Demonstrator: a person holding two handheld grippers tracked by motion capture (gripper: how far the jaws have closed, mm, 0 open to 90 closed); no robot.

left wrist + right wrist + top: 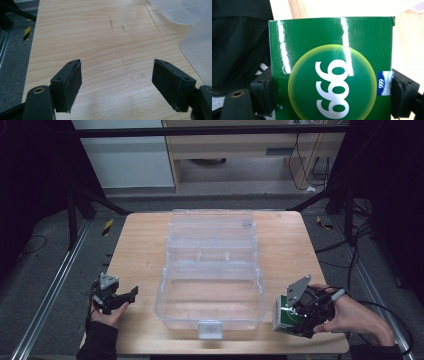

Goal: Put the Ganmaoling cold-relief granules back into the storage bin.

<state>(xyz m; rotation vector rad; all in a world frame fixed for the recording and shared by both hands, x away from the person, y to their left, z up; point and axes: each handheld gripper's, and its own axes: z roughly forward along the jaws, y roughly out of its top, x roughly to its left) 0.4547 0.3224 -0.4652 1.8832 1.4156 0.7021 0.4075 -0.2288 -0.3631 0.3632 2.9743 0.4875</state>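
The right tool (295,312) is clamped on a glossy green carton box (332,67), held near the front right corner of the pale wooden worktop (135,250). White digits "999" stand in a yellow-edged circle on it. Beside it lies an open clear plastic case (212,270). The left tool (117,85) has its flat black pads apart, with nothing between them.

The green box (332,70) is a glossy carton with a yellow-rimmed green circle and white numerals (reading 999, or 666 inverted). It sits at the lower right of the high view (286,316), just right of the clear case.
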